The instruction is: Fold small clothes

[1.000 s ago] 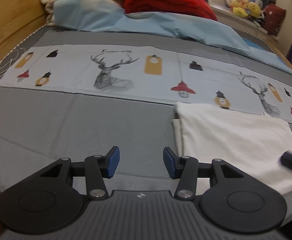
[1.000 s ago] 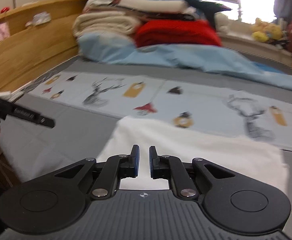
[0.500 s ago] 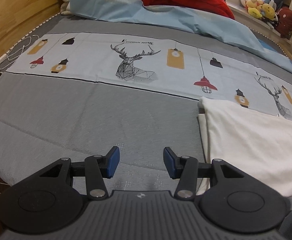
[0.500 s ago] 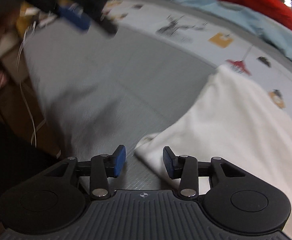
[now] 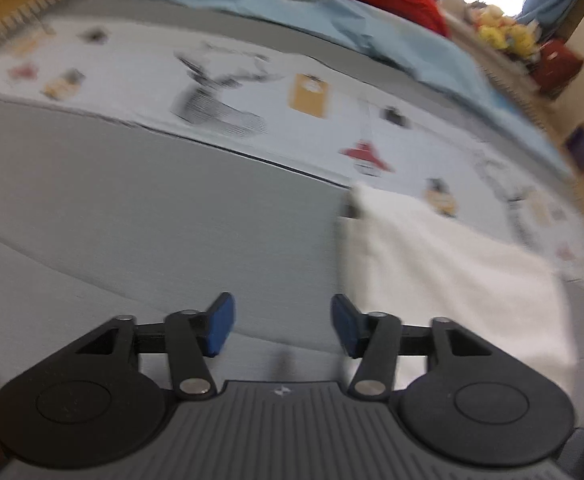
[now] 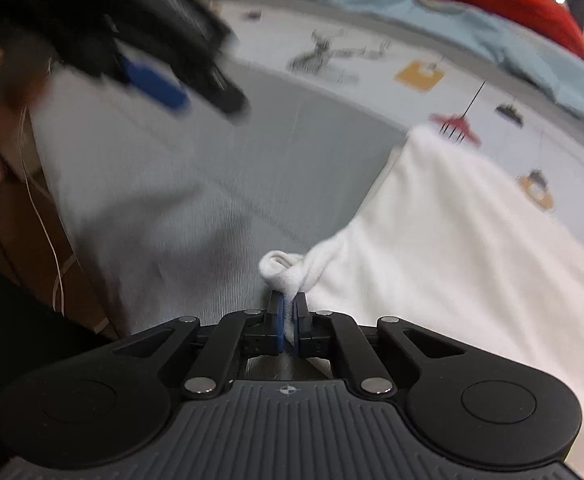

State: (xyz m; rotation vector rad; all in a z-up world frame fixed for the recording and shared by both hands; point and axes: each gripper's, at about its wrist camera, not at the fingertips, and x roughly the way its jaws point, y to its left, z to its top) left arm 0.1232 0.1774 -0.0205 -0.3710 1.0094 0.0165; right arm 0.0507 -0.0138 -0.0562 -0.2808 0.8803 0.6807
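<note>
Right tongs (image 6: 288, 322) have clamped the white garment's (image 6: 452, 232) corner.

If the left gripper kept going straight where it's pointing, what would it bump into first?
Probably the bare grey bedsheet. The left hand-held gripper, its jaws opening with nothing between them, points at it; the white garment lies just to its right.

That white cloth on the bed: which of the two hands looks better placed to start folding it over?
The right. Its gripper is already shut on the near corner of the white cloth, so it could probably lift it straight over. The left gripper hangs above the bare grey bedsheet beside the cloth, jaws opening, holding nothing.
</note>
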